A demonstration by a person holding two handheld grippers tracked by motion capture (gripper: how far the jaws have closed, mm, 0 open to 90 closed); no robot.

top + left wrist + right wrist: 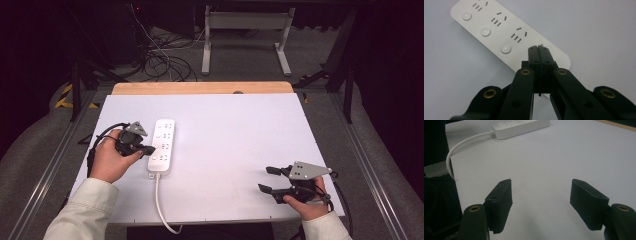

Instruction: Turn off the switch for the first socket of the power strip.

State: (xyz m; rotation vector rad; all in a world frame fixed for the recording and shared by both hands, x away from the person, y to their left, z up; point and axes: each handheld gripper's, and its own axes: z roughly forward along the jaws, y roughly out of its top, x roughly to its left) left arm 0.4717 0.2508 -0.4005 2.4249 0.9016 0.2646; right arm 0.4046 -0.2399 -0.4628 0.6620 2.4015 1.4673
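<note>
White table [240, 150] took up most of the high view, wooden strip [202, 88] along far edge, grey floor around it. Beyond far edge: white metal frame [247, 37] and tangle of black cables [162, 62] on floor, well apart from work area. White power strip [162, 146] lay flat on left part of table, long axis running near to far, sockets and round buttons [506, 48] facing up; same strip seen at top of right gripper view [521, 127]. White cord [161, 205] left near end of strip, ran toward person and dropped over near table edge. Left gripper [148, 150] held at strip's left side, jaws pressed together with nothing between, tips over strip's surface close to near end; in left gripper view tips [539, 48] sat over strip just past last button; contact not clear. Right gripper [269, 179] held low over bare table at right near corner, well apart from strip, jaws spread wide and empty [540, 192]. Nothing lay between right gripper and strip. Pale sleeves on both forearms at bottom of high view.
</note>
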